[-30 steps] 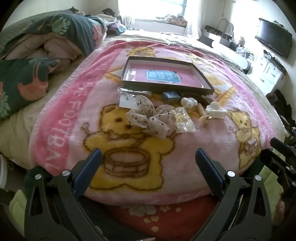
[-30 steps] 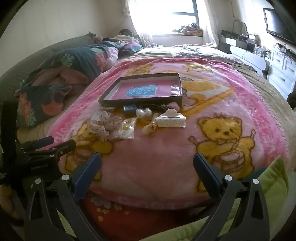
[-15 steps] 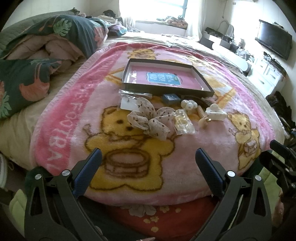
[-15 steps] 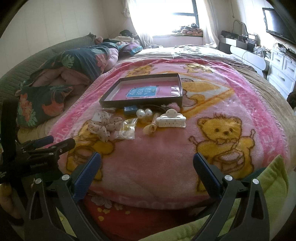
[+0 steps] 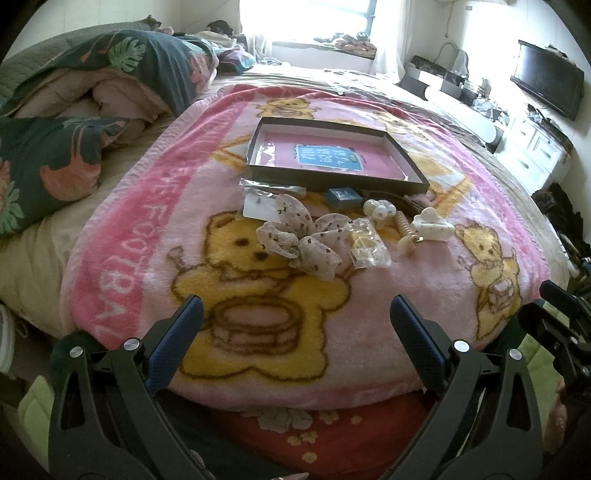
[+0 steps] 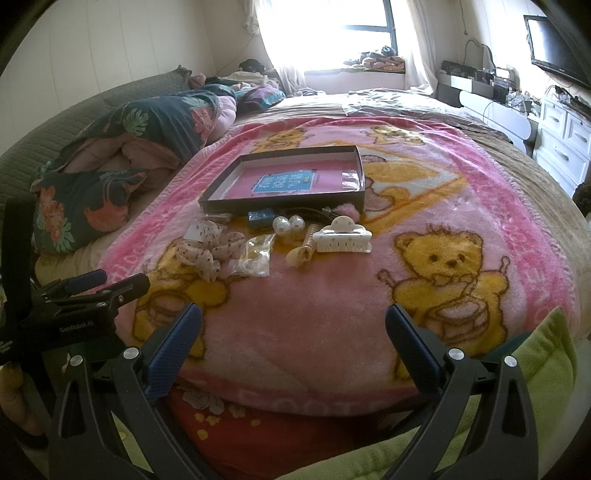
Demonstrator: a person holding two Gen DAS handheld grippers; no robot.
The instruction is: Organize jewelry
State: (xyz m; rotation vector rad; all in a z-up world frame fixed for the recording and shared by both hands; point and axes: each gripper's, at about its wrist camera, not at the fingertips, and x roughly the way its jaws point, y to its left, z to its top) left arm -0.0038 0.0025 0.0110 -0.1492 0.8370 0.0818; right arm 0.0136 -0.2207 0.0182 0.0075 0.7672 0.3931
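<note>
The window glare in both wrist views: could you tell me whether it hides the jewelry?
Left wrist view: the window is blown out white, yet the hair bow stays readable. Right wrist view: same glare at the window; the claw clip is clear, with fisheye bending at the edges.

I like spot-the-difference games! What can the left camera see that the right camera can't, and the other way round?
Only the left wrist view shows the white card beside the bow in full, and the right gripper poking in at the edge. Only the right wrist view shows the left gripper from the side and a pink fluffy thing behind the claw clip. Both show the tray, bow, plastic bag, pearl clip and blanket. Both grippers are open and empty.
</note>
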